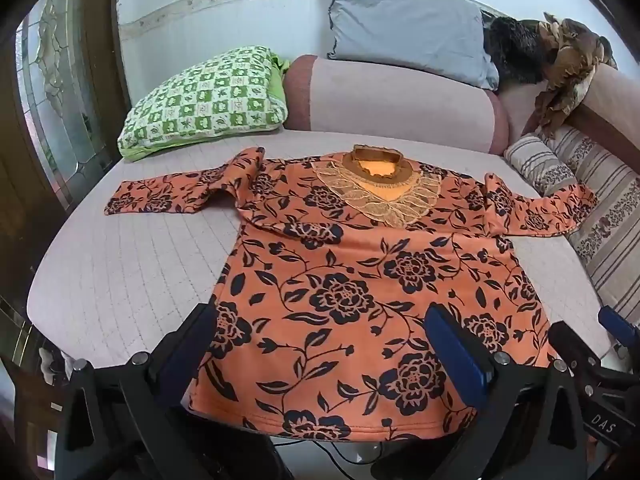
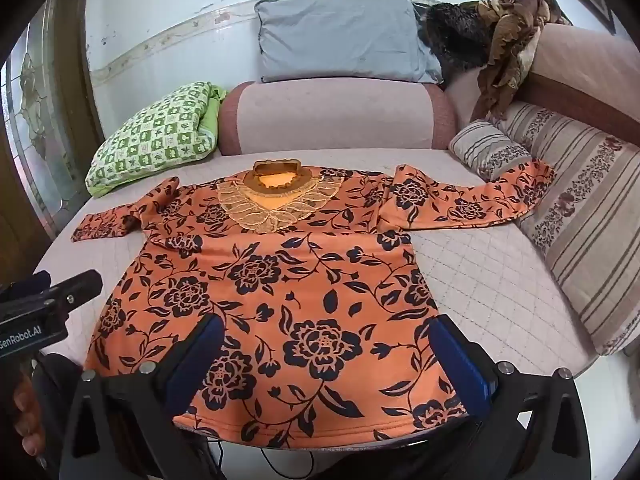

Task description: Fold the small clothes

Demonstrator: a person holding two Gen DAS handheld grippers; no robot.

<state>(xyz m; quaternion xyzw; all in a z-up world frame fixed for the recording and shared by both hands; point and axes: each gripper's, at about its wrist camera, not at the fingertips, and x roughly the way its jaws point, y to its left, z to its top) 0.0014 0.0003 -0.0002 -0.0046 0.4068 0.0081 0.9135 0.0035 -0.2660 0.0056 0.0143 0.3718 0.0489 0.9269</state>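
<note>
An orange long-sleeved top with black flowers (image 1: 352, 280) lies flat, front up, on the pale quilted bed (image 1: 120, 272), collar away from me and both sleeves spread out. My left gripper (image 1: 320, 344) is open and empty, hovering over the hem's left part. In the right wrist view the top (image 2: 280, 280) lies the same way, and my right gripper (image 2: 326, 356) is open and empty over the hem's right part. The left gripper's body (image 2: 48, 312) shows at that view's left edge. The right gripper (image 1: 616, 328) shows at the left wrist view's right edge.
A green checked pillow (image 1: 204, 100) lies at the back left, a pink bolster (image 1: 392, 104) and a grey pillow (image 1: 404, 28) behind the collar. Striped cushions (image 2: 576, 208) line the right side under the right sleeve. Dark and brown clothes (image 2: 492, 36) hang at the back right.
</note>
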